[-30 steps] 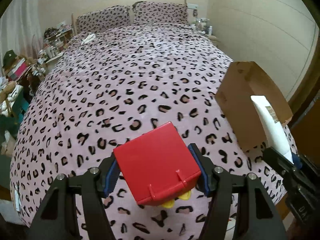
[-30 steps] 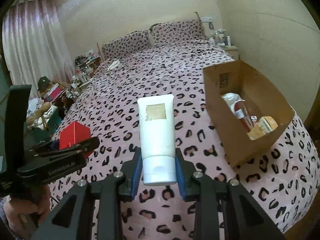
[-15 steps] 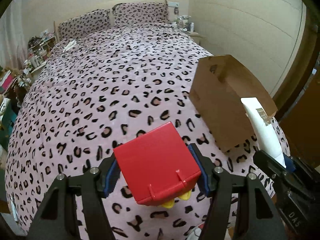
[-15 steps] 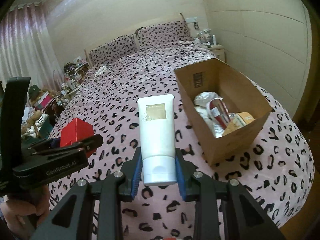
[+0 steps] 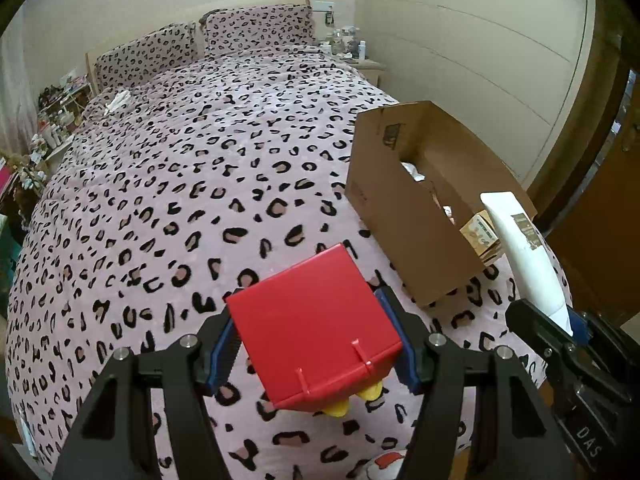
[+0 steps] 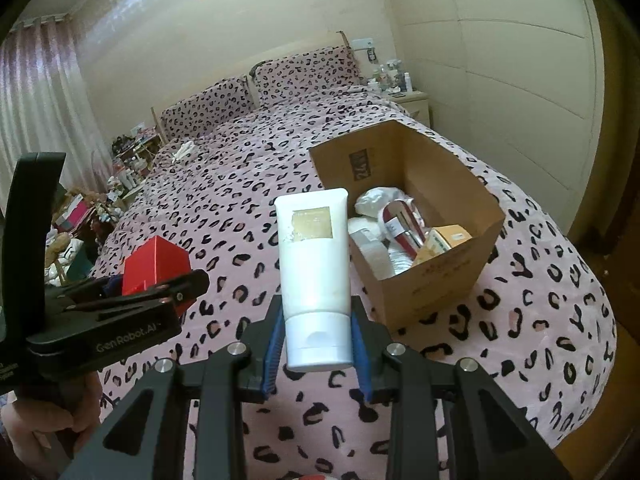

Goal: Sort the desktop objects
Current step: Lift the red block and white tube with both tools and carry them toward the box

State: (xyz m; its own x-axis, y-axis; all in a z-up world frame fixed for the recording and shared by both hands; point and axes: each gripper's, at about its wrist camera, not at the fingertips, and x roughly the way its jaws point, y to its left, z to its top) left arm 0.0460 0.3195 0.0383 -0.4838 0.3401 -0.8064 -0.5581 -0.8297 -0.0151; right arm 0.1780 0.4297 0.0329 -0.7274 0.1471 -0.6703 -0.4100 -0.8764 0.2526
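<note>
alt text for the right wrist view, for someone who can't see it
The right gripper holds a white tube upright over a leopard-print bed. An open cardboard box of small items sits on the bed to the right; at left, the left gripper holds a red box.

Box (image 5: 404, 216) contents mostly hidden behind its near wall in left view. Red case (image 5: 312, 328): underside hidden, yellow parts below only partly seen. Tube (image 6: 314, 276) label too blurred to read. Nightstand bottles (image 6: 390, 76) too small to identify. Hand (image 6: 36, 428) cut off at frame edge.
</note>
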